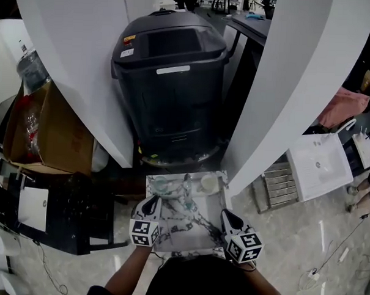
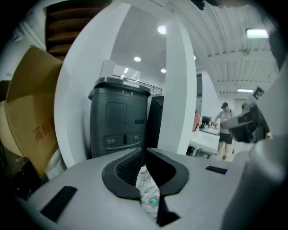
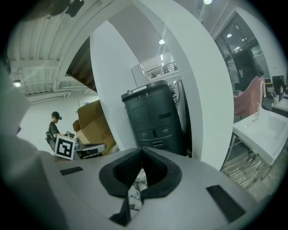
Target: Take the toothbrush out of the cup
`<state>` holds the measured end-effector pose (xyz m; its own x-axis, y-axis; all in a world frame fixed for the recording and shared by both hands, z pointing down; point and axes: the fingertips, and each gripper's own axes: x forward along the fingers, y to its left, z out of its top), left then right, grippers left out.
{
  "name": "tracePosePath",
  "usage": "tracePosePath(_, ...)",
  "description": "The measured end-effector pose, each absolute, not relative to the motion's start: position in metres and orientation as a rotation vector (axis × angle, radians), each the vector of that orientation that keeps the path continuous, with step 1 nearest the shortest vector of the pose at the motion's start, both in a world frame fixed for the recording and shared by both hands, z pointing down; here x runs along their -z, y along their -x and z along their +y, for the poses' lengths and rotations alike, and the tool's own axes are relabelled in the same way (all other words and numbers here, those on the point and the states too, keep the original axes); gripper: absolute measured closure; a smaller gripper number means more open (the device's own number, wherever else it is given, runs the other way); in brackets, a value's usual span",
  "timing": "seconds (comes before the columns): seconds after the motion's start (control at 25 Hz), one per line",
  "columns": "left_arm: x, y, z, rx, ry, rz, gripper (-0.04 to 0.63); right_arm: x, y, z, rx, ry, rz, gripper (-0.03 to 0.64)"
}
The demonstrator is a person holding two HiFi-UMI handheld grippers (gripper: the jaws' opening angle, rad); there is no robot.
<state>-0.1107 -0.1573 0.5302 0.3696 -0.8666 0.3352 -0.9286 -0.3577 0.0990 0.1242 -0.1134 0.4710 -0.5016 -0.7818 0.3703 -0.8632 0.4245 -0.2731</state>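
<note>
Holding L gripper (image 1: 151,203) low over near-left part of marble-top table (image 1: 172,238), R gripper (image 1: 226,218) over near-right edge. Both pointed fwd, twd far side of table.

In left gripper view: jaws pressed tip to tip, nothing clamped. Thru gap below tips, only marble top and a small teal bit (image 2: 153,202). Same in right gripper view: jaws closed on each other, nothing btw them, marble pattern below.

Pale round cup (image 1: 209,183) at far-right corner of table. Ahead of R gripper and a bit to its left, ahead-right of L gripper. Well apart from both, no contact.

Thin pale toothbrush (image 1: 187,184) just left of cup, approx midway btw the two grippers but farther out. Too small to tell whether inside cup or beside it.

Clear glassy thing (image 1: 161,185) at far-left of table, straight ahead of L gripper, not touching it.

Beyond table: big black bin (image 1: 170,76) btw two white pillars (image 1: 285,87). Cardboard box (image 1: 51,132) to left, white sink (image 1: 322,163) to right. Person (image 2: 223,128) standing far off at right of left gripper view.
</note>
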Motion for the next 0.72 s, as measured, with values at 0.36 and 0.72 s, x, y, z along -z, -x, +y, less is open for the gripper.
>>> tracePosePath(0.36,-0.619,0.104,-0.205,-0.786,-2.438,-1.446,0.498,-0.481,-0.133,-0.113,-0.716,-1.466,-2.448,0.604)
tracePosePath(0.72,-0.685,0.104,-0.233,-1.006,-2.423,-1.377,0.485,-0.5,-0.142,-0.117,-0.686,-1.472,-2.366,0.604)
